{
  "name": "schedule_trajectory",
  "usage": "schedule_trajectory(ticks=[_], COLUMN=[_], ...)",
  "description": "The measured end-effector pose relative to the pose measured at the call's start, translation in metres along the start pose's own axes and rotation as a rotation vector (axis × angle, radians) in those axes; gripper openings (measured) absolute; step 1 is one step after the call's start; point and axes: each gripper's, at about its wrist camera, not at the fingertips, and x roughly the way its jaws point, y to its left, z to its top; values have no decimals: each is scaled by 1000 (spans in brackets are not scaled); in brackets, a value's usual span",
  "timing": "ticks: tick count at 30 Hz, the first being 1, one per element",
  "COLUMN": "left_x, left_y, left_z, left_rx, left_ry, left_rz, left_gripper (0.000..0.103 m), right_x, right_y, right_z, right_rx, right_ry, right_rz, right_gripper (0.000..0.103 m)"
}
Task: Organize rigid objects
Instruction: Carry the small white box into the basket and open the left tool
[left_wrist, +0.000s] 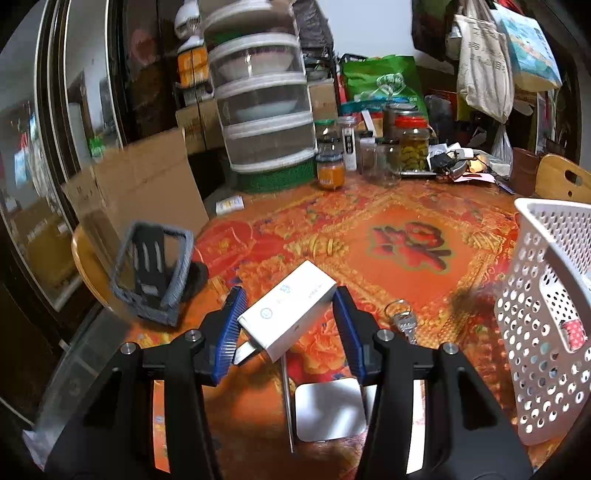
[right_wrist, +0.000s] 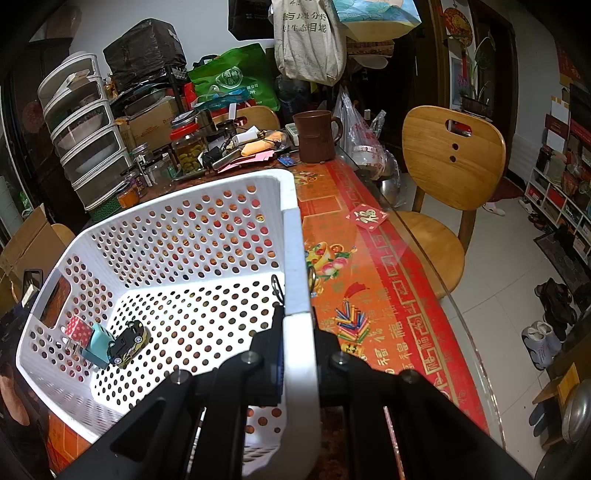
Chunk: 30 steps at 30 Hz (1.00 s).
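Our left tongs (left_wrist: 290, 314) clamp the white box (left_wrist: 291, 310); our right tongs (right_wrist: 297, 354) pinch the basket (right_wrist: 291, 206) rim. Inside the basket lie a toy car (right_wrist: 129, 343) and small boxes; keys (left_wrist: 400, 319) wait beside it.

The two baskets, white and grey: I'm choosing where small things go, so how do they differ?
The white basket is perforated plastic with round holes; the grey basket looks woven. The white basket appears larger. The white basket already holds a toy car and small boxes, with the right gripper clamped on its rim; the grey basket holds only a dark slotted object, ungripped. Both sit on the red tablecloth, open-topped.
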Motion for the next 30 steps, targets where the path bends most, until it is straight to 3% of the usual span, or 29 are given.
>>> schedule_trajectory(ticks=[7,12,23,30], left_x=[-53,-81,-101,-75], left_y=[-29,-55,-163,-234], left_z=[31,59,96,84], left_rx=[90,125,263,412], left_ry=[-112,-126,-18,59], left_rz=[2,-48,-230,-190], left_gripper=[46,46,46,46], right_x=[1,3,2,2], right_y=[0,0,-1,-2], right_z=[2,4,0,0], right_rx=[-1,-1,0,1], right_ry=[1,-2,-14,-11], right_rz=[1,5,19,28], right_gripper=[7,7,8,8])
